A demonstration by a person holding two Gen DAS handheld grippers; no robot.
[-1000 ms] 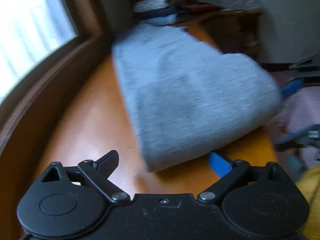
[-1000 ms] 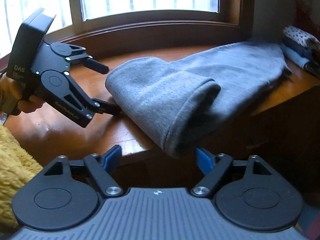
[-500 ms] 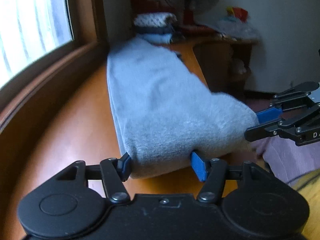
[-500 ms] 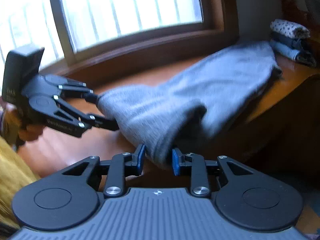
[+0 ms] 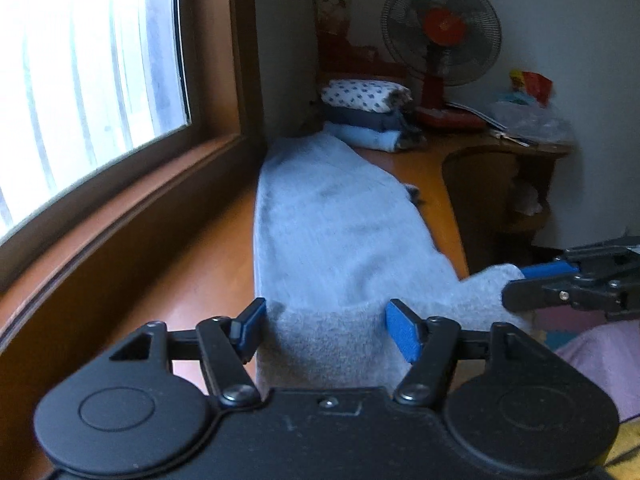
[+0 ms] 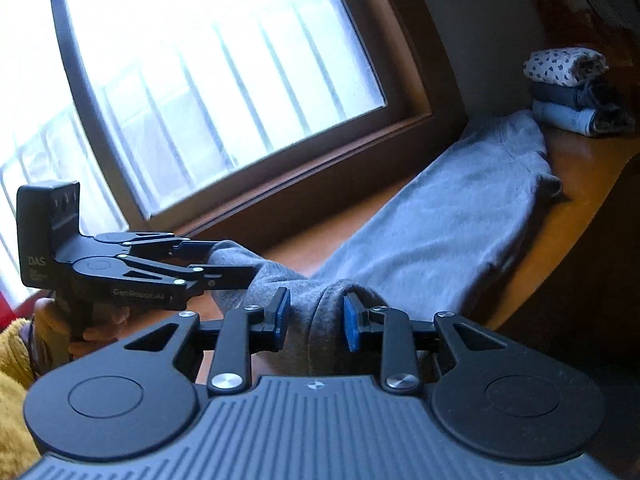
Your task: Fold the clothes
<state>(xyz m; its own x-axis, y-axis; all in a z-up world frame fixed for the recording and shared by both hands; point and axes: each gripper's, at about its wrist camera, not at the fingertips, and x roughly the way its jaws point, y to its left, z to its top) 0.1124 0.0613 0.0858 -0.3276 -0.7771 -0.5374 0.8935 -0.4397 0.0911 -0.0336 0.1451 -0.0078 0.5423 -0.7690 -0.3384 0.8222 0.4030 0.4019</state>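
A long grey garment point(image 5: 332, 236) lies folded lengthwise on the orange wooden table point(image 5: 200, 264) under the window; it also shows in the right wrist view point(image 6: 448, 232). My left gripper point(image 5: 326, 330) is shut on the near end's left corner, with thick cloth between the blue pads. My right gripper point(image 6: 316, 318) is shut on the near end's right corner. Both hold the near end lifted off the table while the far end rests flat. The right gripper shows in the left wrist view point(image 5: 516, 288), and the left gripper shows in the right wrist view point(image 6: 236, 262).
A stack of folded clothes point(image 5: 368, 116) sits at the table's far end, also in the right wrist view point(image 6: 572, 92). A red fan point(image 5: 440, 44) and a plastic bag point(image 5: 528, 116) stand behind. The window sill point(image 5: 100, 216) runs along the left. The table edge drops off at right.
Both grippers closed on the garment's near end and lifted it off the table. The cloth now stretches up from the table toward me.
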